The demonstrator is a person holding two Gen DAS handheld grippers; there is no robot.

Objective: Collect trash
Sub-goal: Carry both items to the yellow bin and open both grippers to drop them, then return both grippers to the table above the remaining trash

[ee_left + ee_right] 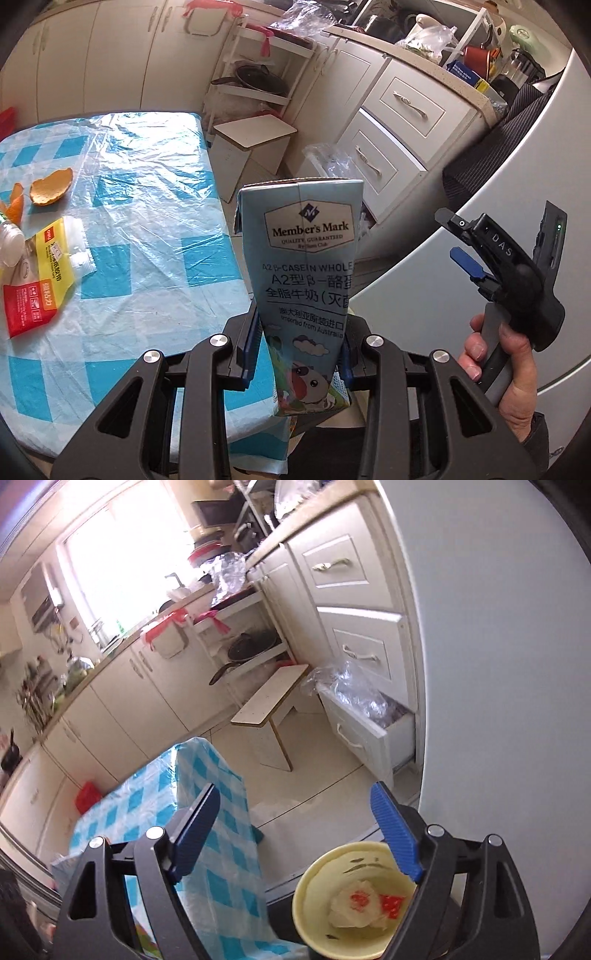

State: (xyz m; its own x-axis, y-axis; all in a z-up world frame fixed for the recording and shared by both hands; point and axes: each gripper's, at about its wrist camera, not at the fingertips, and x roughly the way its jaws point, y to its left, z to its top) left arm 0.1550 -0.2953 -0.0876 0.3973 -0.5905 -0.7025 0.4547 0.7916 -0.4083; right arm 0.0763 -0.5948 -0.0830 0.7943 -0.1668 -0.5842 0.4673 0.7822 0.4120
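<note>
My left gripper [301,354] is shut on a light blue Member's Mark milk carton [308,273], held upright beyond the table's right edge. On the table [147,206] at the left lie orange peels [50,186], a yellow and red wrapper [35,280] and a white crumpled piece [11,243]. My right gripper [295,834] is open and empty; it also shows in the left wrist view [456,240], held by a hand at the right. Below it stands a pale yellow bin [351,901] holding crumpled white and red paper [365,904].
The table has a blue checked cloth under clear plastic [207,849]. A small white stool [271,705] stands on the floor. White drawers [364,657], the lowest one open with plastic bags, and a white fridge [498,664] are on the right.
</note>
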